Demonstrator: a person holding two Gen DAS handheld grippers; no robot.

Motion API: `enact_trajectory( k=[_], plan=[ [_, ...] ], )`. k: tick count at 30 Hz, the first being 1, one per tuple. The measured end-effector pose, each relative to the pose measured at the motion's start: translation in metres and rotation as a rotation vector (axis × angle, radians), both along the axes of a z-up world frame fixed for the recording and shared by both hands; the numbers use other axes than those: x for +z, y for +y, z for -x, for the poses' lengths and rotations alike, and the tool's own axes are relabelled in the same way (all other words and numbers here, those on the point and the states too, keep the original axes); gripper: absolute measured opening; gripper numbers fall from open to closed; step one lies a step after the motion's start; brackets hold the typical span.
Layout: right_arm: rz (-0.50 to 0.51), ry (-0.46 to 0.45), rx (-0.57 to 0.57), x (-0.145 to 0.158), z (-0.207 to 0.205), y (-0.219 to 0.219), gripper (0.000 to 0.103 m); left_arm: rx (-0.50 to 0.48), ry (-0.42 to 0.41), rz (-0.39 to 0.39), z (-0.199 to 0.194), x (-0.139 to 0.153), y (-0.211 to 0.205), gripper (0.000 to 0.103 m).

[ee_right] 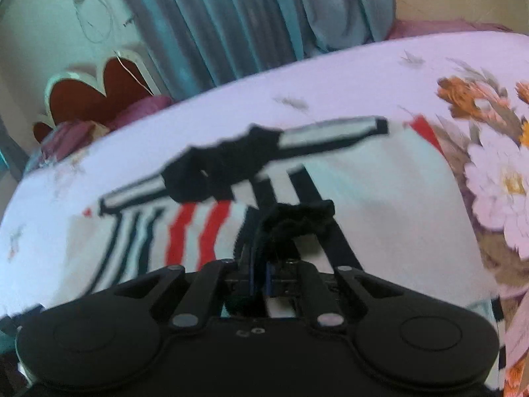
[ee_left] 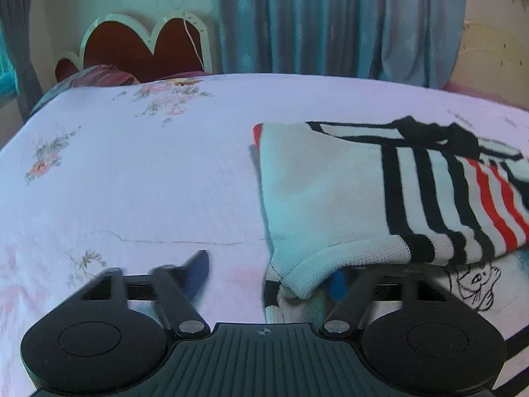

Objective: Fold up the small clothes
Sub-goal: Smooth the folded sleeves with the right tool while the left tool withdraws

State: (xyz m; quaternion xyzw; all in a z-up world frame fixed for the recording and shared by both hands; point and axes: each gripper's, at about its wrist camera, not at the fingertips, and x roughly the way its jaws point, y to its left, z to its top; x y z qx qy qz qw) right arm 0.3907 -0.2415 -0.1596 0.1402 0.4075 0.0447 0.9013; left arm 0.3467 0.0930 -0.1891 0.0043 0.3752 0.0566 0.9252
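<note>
On floral bed (ee_left: 132,182): striped garment (ee_left: 330,192) lies crosswise | right gripper (ee_right: 261,281) clamped on its black trim (ee_right: 297,218) | left gripper (ee_left: 267,274) jaws apart at its near-left corner

Left wrist camera sits low and close over the bed (ee_left: 132,172), looking forward and downward along its fingers, the striped garment (ee_left: 363,192) off to its right. Right wrist camera hangs tight over that same striped garment (ee_right: 380,198), tilted and blurred. Both views share the garment, the floral sheet, the blue curtain (ee_left: 314,20) and the scalloped headboard (ee_left: 139,46).
</note>
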Motion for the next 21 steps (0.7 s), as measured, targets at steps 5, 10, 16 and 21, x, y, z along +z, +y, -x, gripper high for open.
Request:
enact_trajectory(
  k=[5,10,16,21],
  plan=[
    [-0.041,0.011,-0.034,-0.01,0.003,-0.003,0.021,-0.032,-0.005,-0.001,0.005,-0.001,-0.004,0.044],
    [-0.027,0.028,-0.042,-0.009,0.008,-0.015,0.02,-0.037,0.052,0.041,0.006,0.005,0.006,0.058],
    [-0.026,0.006,-0.086,0.002,0.014,-0.033,0.032,0.015,0.043,0.183,0.024,0.029,0.033,0.062],
    [-0.01,-0.017,-0.085,0.008,0.001,-0.039,0.056,0.012,-0.014,0.215,0.004,0.049,0.026,0.063]
  ],
)
